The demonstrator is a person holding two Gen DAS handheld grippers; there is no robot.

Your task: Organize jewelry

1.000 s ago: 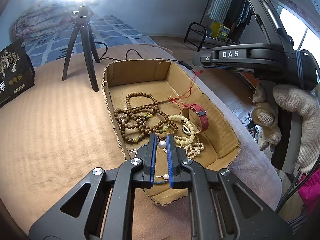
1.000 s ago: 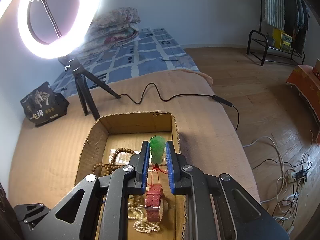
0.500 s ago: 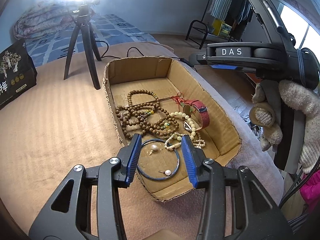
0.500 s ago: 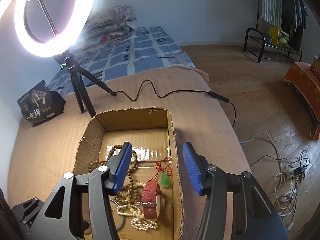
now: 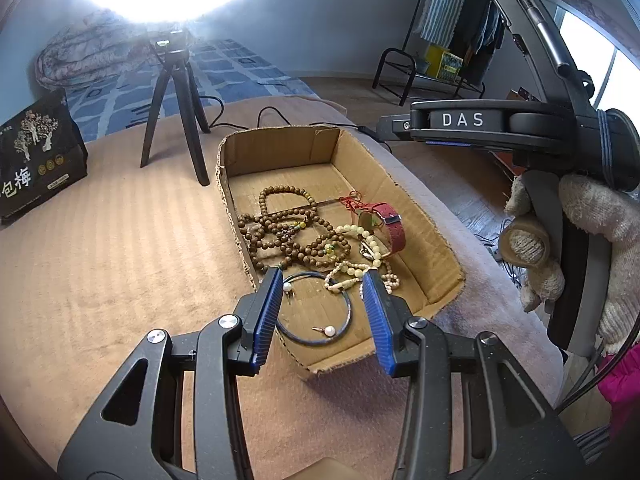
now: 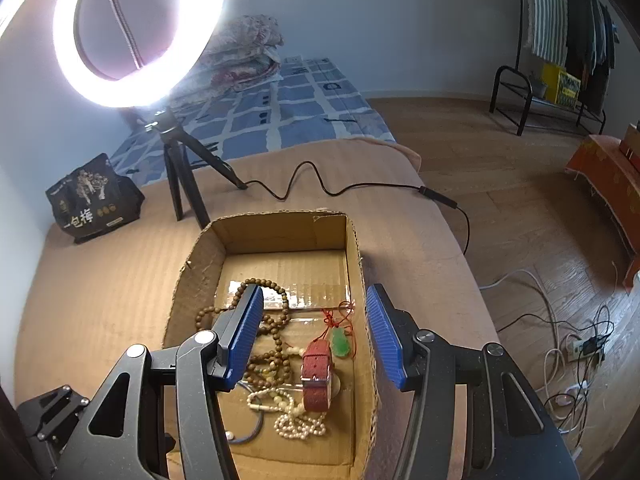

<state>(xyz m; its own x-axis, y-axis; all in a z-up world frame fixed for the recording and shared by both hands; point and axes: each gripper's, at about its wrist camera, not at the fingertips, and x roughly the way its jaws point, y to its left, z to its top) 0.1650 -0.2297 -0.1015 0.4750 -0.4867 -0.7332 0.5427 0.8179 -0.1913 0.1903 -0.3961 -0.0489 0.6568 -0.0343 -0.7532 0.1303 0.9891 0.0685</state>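
Nearest in the left wrist view, the left gripper [image 5: 322,292] has its jaws apart with nothing between the pads. Framed between them, low in the middle of the frame, a blue bangle [image 5: 316,308] with two pearl earrings lies flat at the near end of the cardboard box [image 5: 416,208]. In the right wrist view, the right gripper [image 6: 314,330] is also parted and empty. The red watch [image 6: 316,376] and green pendant [image 6: 340,340] lie beyond it, lengthwise along the box. Brown beads [image 5: 288,232] fill the middle; the far end is bare cardboard. The left gripper looks nearer the bangle.
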